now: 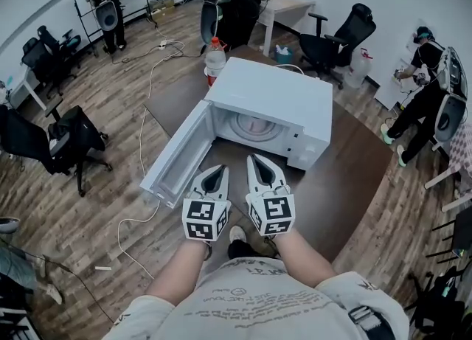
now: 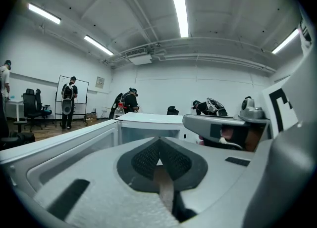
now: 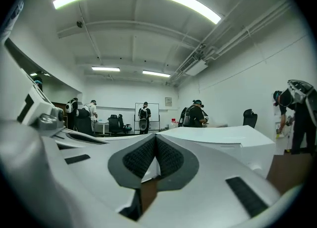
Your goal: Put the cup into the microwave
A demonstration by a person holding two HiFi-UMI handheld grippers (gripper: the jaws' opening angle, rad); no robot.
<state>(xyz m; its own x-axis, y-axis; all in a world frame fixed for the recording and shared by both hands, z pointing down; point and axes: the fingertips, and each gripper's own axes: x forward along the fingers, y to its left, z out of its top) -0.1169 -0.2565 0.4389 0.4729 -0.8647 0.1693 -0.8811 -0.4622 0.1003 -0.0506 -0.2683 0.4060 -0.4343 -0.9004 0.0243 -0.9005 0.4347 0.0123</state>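
- Left gripper [image 1: 214, 178] and right gripper [image 1: 264, 174]: each has its jaws pressed together on nothing, and the two are held side by side.
- Boxy white microwave [image 1: 284, 91]: just ahead of both grippers, with its door [image 1: 177, 158] swung wide beyond the left gripper (probably so the cavity can be loaded).
- Cup: visible in no view.

Left gripper [image 1: 216, 174] and right gripper [image 1: 259, 163] shells: matt white plastic, faintly grainy; pads [image 2: 143, 159] dark, rubbery, cross-hatched texture. Ahead of the fingertips the microwave [image 1: 273, 102] is smooth white with a soft sheen, the plate [image 1: 254, 130] inside looks like clear glass. Under the fingers the table [image 1: 354, 176] is dark brown, matt and smooth; the floor [image 1: 88, 213] round it is wood-grain plank with a slight sheen.
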